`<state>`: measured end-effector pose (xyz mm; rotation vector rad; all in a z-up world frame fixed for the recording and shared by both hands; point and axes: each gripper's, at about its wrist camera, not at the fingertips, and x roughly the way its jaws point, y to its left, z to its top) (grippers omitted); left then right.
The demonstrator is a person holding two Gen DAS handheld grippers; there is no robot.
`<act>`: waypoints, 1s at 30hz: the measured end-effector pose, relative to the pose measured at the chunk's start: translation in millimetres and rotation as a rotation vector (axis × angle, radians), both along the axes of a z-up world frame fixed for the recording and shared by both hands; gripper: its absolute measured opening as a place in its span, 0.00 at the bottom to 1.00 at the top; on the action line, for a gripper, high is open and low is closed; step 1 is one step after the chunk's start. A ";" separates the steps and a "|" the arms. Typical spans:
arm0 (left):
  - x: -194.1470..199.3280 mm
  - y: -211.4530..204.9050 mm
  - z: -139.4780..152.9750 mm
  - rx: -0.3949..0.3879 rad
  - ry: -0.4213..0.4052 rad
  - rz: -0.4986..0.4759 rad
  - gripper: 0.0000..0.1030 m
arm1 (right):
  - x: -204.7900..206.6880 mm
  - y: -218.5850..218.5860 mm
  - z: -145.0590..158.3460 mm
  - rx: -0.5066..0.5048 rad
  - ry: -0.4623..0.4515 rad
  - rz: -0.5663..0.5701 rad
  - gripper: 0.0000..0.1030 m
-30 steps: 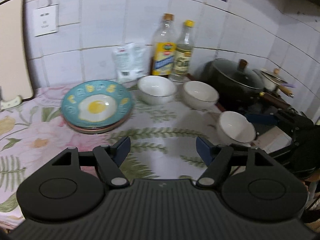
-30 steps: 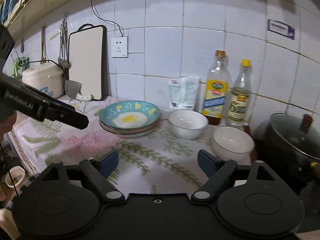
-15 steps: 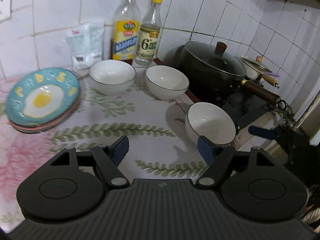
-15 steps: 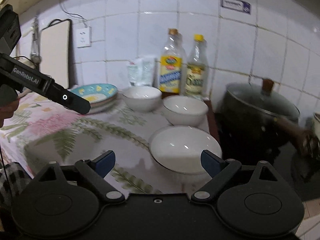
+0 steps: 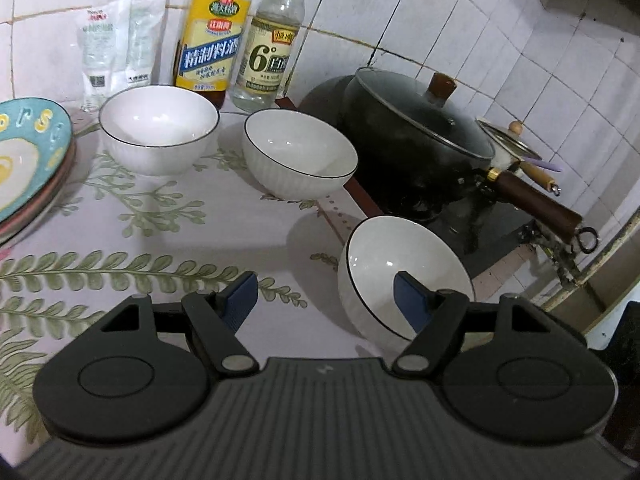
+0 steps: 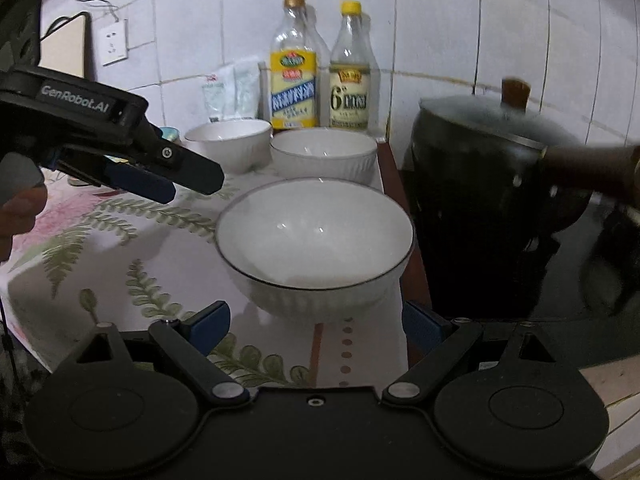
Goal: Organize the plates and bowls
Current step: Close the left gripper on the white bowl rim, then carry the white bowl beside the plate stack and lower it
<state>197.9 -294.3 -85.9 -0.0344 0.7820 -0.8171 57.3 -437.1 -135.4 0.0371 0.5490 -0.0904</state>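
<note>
Three white bowls with thin dark rims stand on the floral tablecloth. The nearest bowl (image 5: pixel 404 268) (image 6: pixel 316 240) sits by the stove edge. Two more, a middle bowl (image 5: pixel 300 156) (image 6: pixel 324 152) and a far bowl (image 5: pixel 158 128) (image 6: pixel 228 140), stand in front of the bottles. A stack of plates (image 5: pixel 28 160), with a teal fried-egg plate on top, lies at the left. My left gripper (image 5: pixel 324 300) (image 6: pixel 192 186) is open, its right finger in front of the nearest bowl. My right gripper (image 6: pixel 316 326) is open and empty, the nearest bowl just ahead between its fingers.
Two bottles (image 5: pixel 216 28) (image 5: pixel 272 40) and white packets (image 5: pixel 116 44) line the tiled wall. A black lidded pot (image 5: pixel 416 132) (image 6: pixel 488 168) with a long wooden handle sits on the dark stove at the right, close to the nearest bowl. A small lidded pan (image 5: pixel 508 144) stands behind it.
Both grippers have moved lower and to the right, toward the nearest bowl. That bowl now looms large in both views, and the plates have slid to the left edge.
</note>
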 end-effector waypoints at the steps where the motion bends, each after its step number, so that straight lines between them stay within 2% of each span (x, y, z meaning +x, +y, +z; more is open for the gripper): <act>1: 1.6 -3.6 -2.6 0.002 0.007 0.001 0.69 | 3.7 -3.4 -4.8 0.016 -0.004 0.001 0.92; 4: 4.4 -12.5 -10.6 -0.006 0.031 -0.010 0.66 | 14.3 -10.1 -15.7 0.033 -0.013 -0.008 0.92; 7: 6.0 -20.9 -16.9 -0.006 0.042 -0.011 0.55 | 18.4 -5.8 -23.6 -0.016 -0.044 0.018 0.93; 9: 7.7 -24.5 -19.4 -0.007 0.050 -0.018 0.51 | 18.8 -1.8 -25.2 -0.039 -0.066 0.053 0.93; 15: 9.2 -28.3 -23.3 -0.018 0.046 -0.024 0.34 | 20.6 -0.3 -26.9 -0.043 -0.099 0.062 0.93; 17: 9.1 -28.7 -24.5 -0.025 0.053 -0.035 0.24 | 22.4 -2.1 -27.6 -0.041 -0.112 0.060 0.93; 21: 9.1 -27.9 -26.9 -0.050 0.067 -0.043 0.18 | 21.2 -6.0 -27.9 -0.011 -0.133 0.056 0.94; 30: 2.9 -22.0 -22.9 -0.038 0.041 -0.030 0.17 | 22.8 0.3 -25.0 -0.002 -0.139 0.056 0.94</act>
